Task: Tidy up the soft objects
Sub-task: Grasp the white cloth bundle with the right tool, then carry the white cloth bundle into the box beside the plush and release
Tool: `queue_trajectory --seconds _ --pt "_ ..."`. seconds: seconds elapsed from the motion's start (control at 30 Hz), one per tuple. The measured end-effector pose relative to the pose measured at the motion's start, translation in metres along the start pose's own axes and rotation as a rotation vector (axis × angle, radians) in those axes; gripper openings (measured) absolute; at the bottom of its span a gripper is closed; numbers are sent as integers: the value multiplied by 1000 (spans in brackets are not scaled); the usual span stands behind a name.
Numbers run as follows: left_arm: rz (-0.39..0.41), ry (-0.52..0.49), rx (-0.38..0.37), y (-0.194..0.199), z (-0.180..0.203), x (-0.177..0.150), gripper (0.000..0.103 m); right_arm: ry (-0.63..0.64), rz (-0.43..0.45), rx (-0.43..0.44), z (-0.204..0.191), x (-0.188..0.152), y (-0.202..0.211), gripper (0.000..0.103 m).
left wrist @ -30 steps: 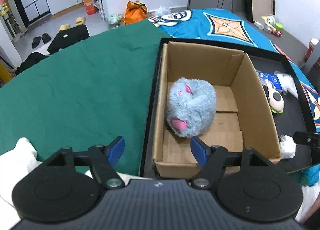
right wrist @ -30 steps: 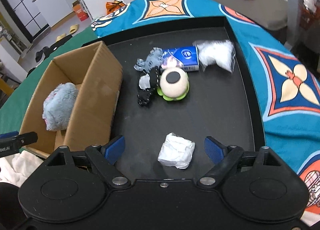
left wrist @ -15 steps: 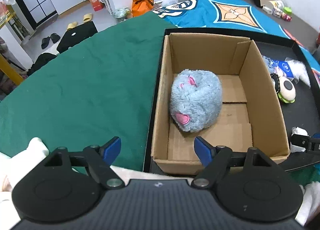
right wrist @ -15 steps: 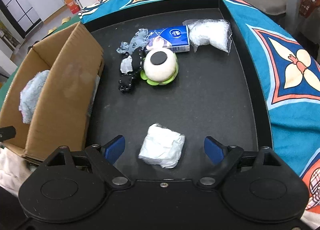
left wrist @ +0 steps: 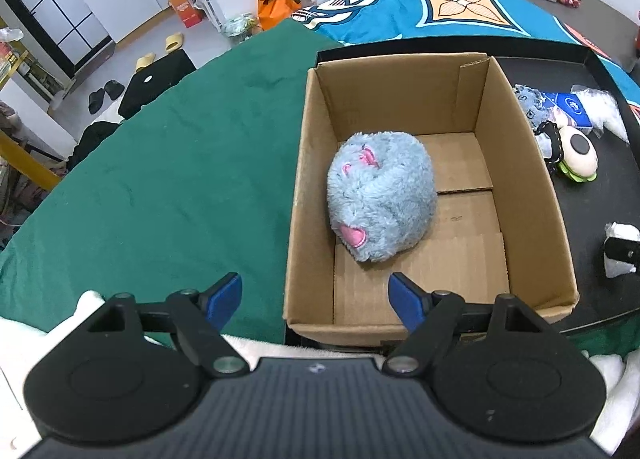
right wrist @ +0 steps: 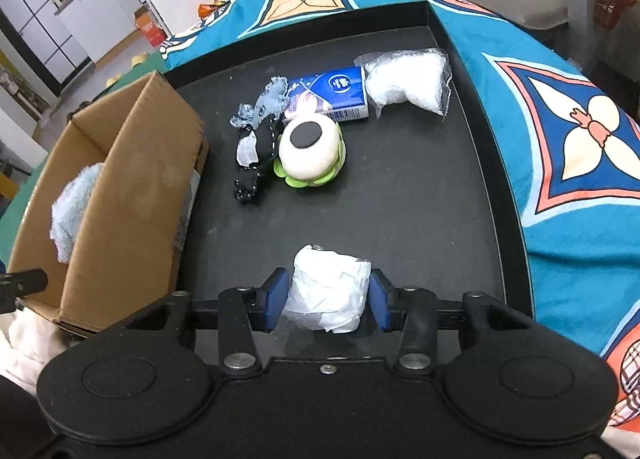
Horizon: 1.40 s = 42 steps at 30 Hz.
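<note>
My right gripper clamps a white tissue wad on the black tray. The cardboard box, holding a blue plush, lies to its left. My left gripper hangs spread and empty at the box's near end.

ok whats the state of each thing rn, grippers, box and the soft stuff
left gripper: open, empty
right gripper: shut on white wad
cardboard box: open-topped
blue plush: lying in the box
tissue pack: flat on black tray
eyeball toy: on tray, outside box
</note>
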<state>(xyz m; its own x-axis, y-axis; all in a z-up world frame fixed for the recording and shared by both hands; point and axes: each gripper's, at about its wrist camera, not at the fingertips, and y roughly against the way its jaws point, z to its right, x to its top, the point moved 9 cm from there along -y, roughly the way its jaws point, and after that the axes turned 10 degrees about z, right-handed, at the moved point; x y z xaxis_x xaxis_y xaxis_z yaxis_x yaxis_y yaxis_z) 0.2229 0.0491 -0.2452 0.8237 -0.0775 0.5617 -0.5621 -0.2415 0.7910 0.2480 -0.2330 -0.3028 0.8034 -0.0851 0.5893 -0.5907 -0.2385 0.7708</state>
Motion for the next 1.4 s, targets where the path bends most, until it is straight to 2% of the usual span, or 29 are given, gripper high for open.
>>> queue_trajectory --seconds 0.2,0.3,0.73,1.03,1.4 --pt "2 8 13 2 -3 0 79 0 19 2 0 5 5 43" --pt "4 17 13 3 -6 -1 79 31 43 -31 0 11 9 43" --pt "26 86 -20 -1 -18 -6 79 27 88 -23 -14 45 30 43" --pt "40 137 -49 -4 -26 -10 79 90 143 0 -48 76 37 43" --pt "79 154 -53 -6 -26 -11 79 159 149 73 -95 83 37 43"
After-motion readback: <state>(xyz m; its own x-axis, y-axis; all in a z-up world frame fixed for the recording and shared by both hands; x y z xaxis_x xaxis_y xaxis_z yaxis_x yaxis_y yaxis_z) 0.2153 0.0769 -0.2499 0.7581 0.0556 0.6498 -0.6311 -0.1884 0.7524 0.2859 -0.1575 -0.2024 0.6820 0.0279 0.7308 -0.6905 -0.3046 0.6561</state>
